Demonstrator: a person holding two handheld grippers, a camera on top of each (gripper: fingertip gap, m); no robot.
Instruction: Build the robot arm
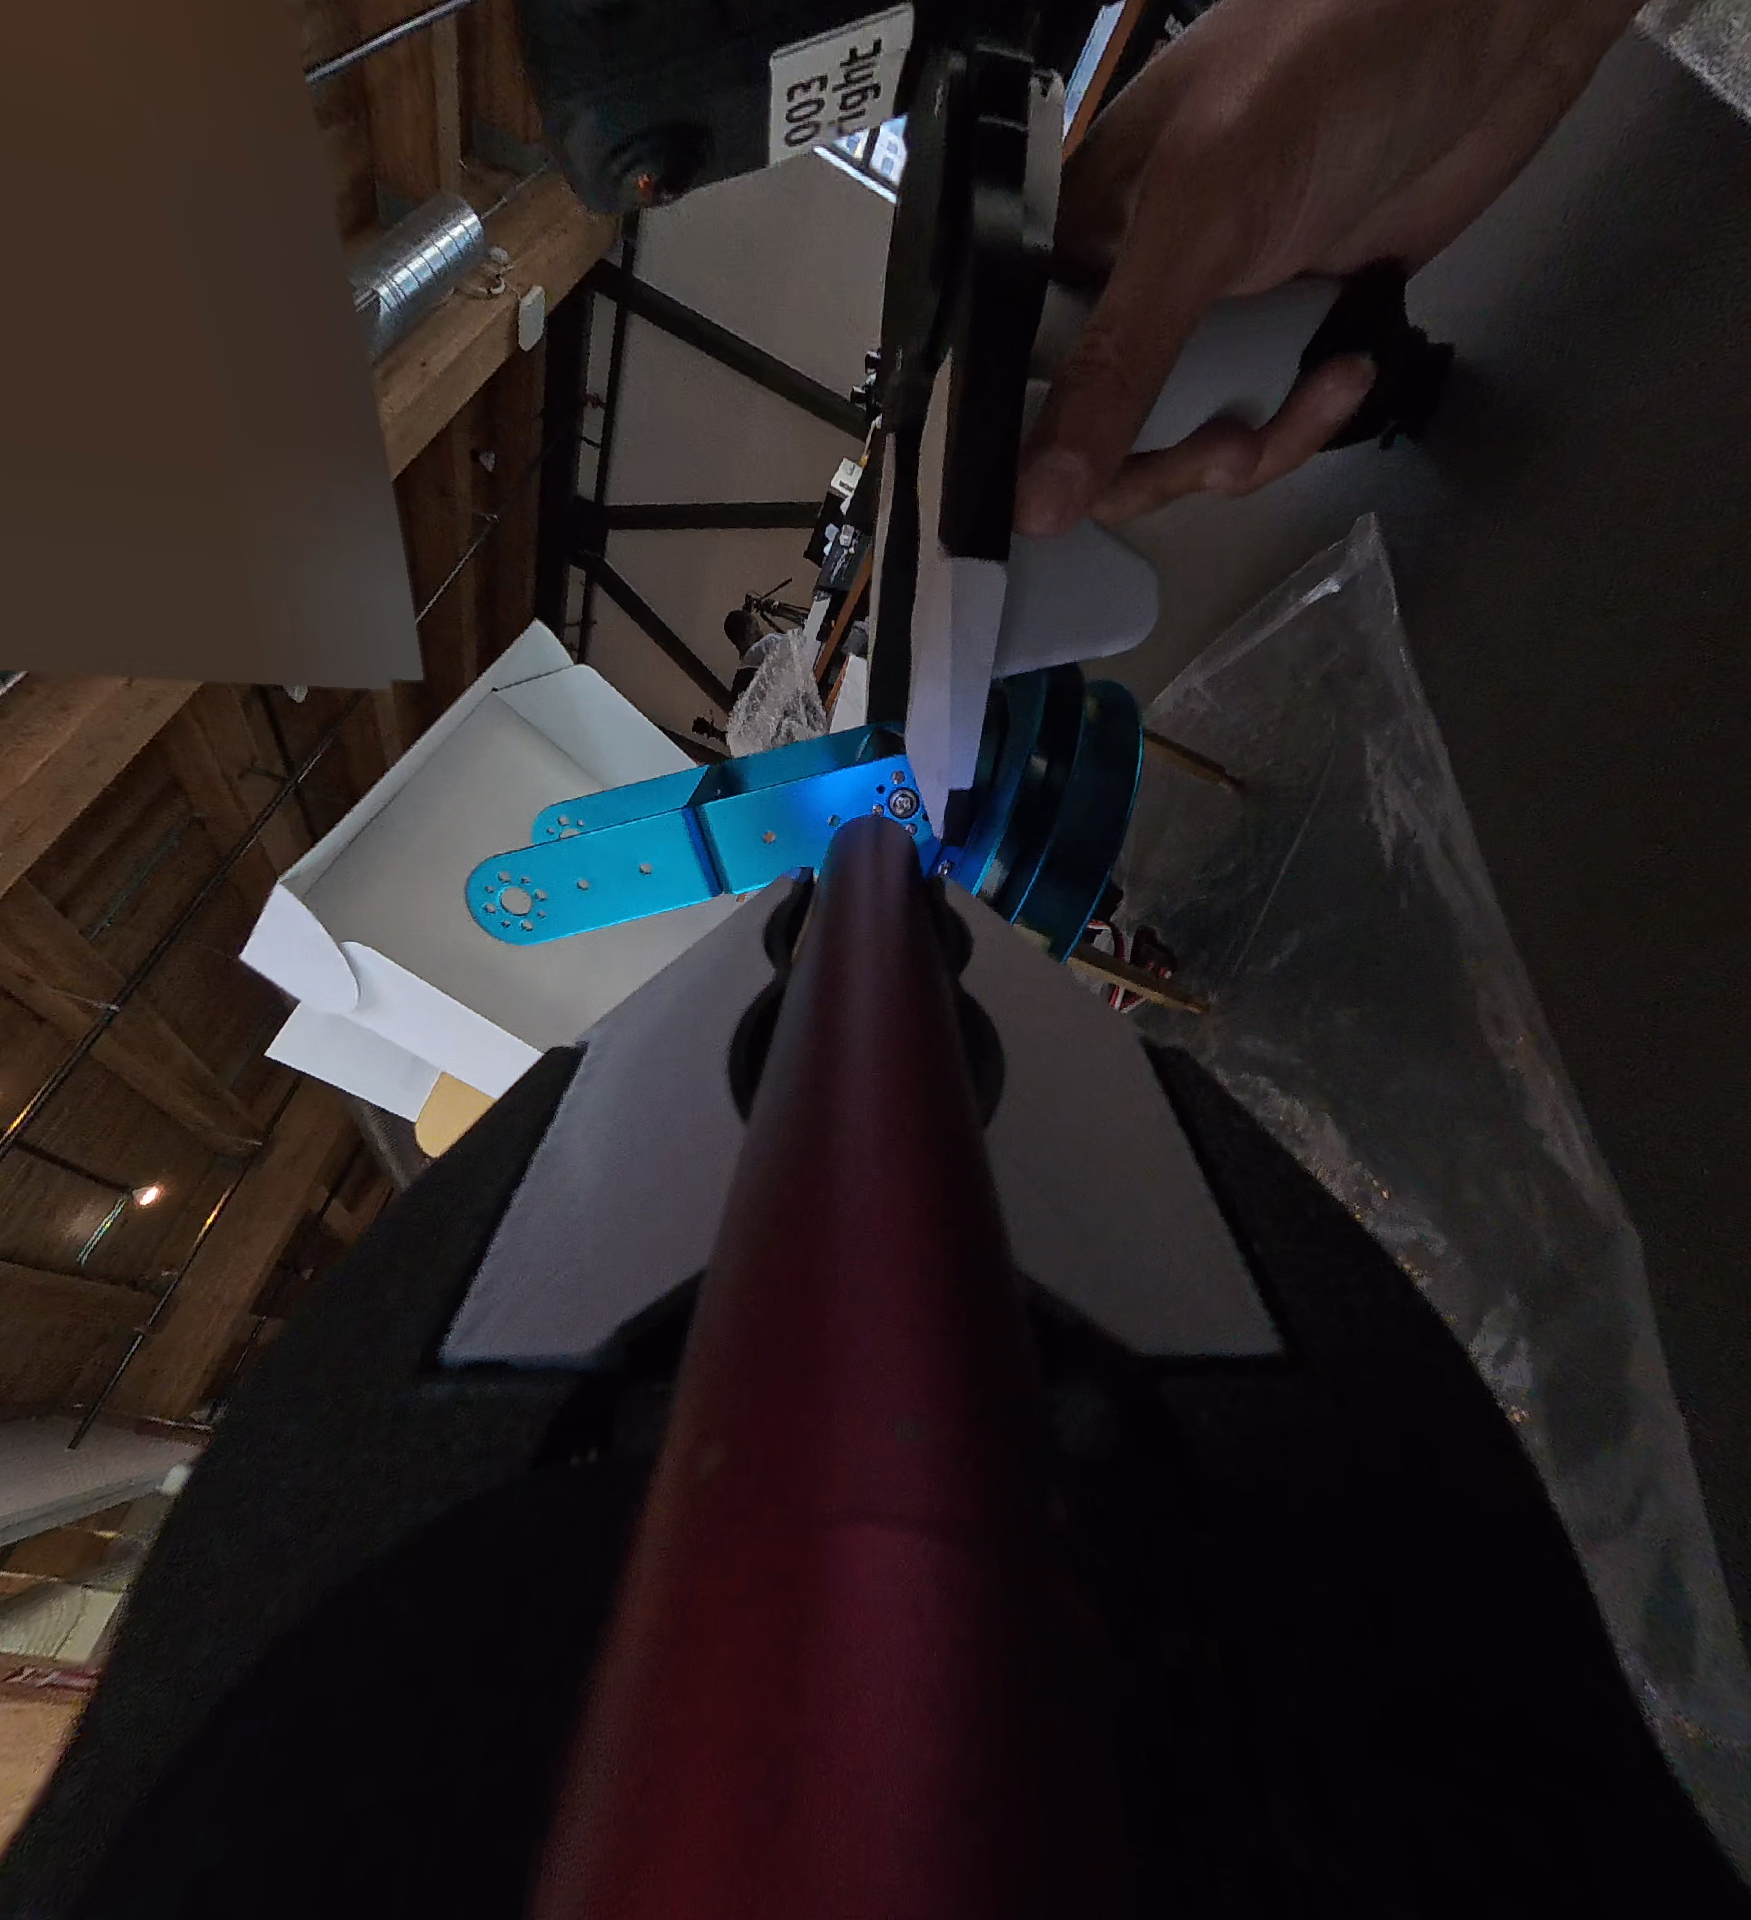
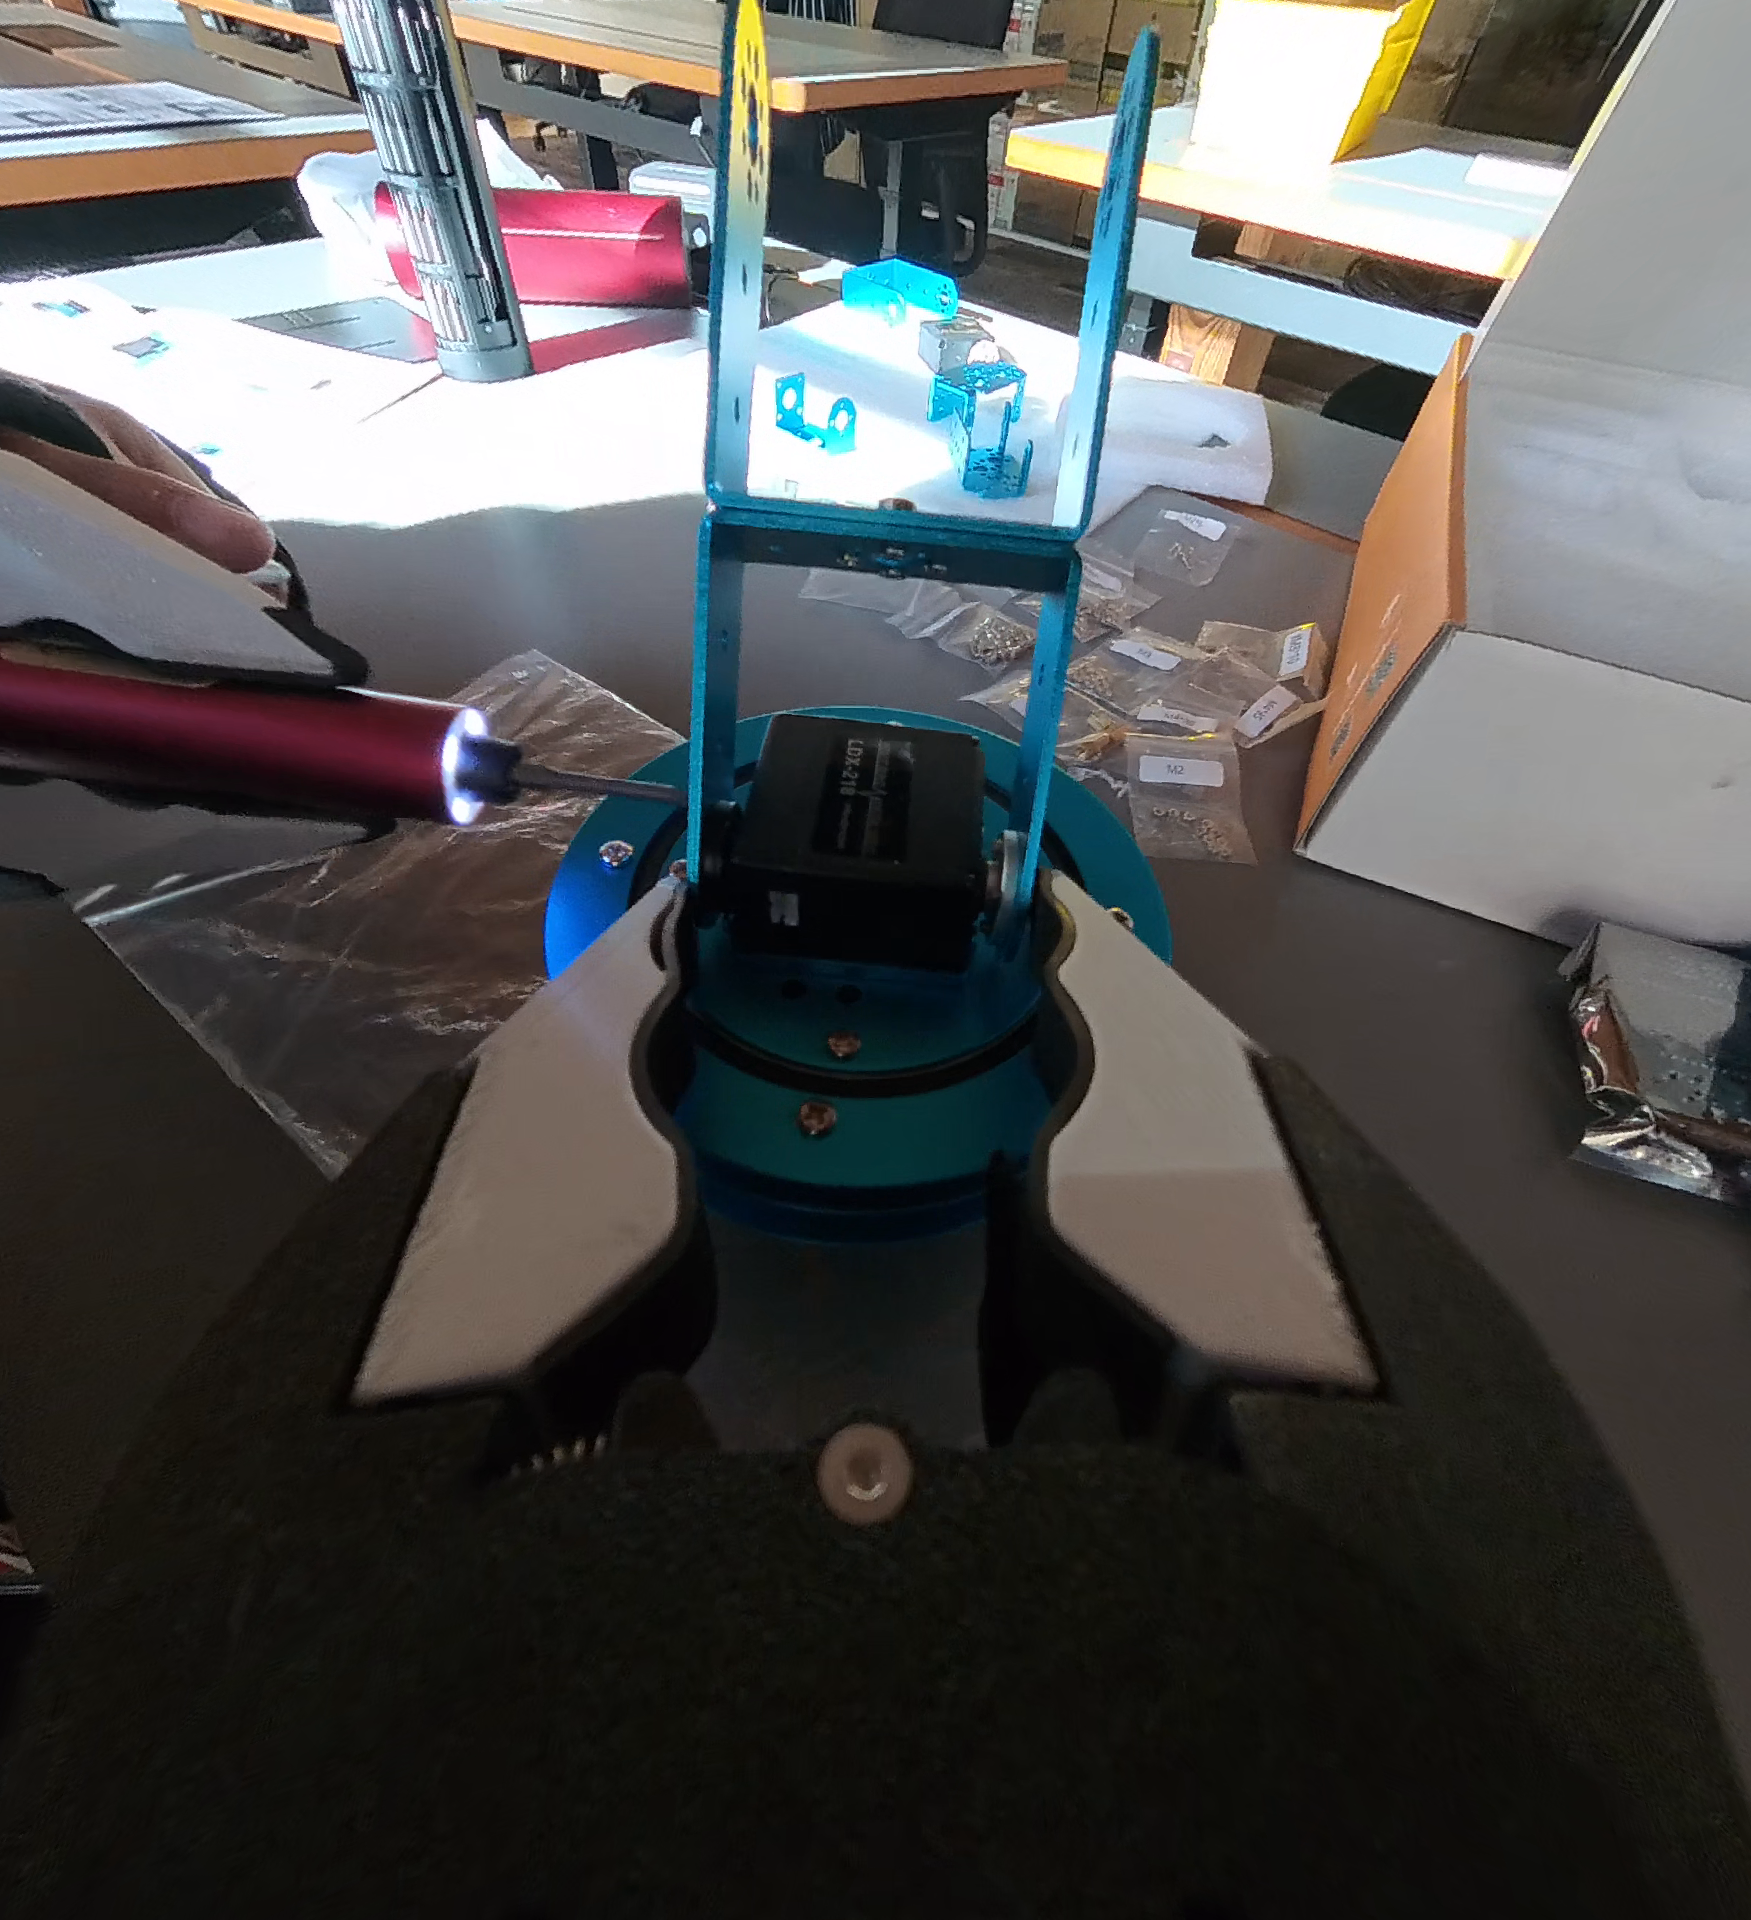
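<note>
Left tongs (image 1: 866, 862) clench a red screwdriver (image 2: 196, 727), tip at the blue bracket (image 2: 892, 551), nine o'clock of the motor (image 2: 855, 831); right tongs (image 2: 866, 914) grip the round base (image 2: 850, 1091).

Dim foreground, blown-out glare on the far table (image 2: 497, 468), fisheye-bent edges.

The left wrist view is rolled sideways, looking close along a red screwdriver (image 1: 850, 1299) at the blue bracket (image 1: 684, 852). The right wrist view looks level over the table (image 2: 1370, 987), close on the same bracket (image 2: 892, 540) and screwdriver (image 2: 206, 727).
</note>
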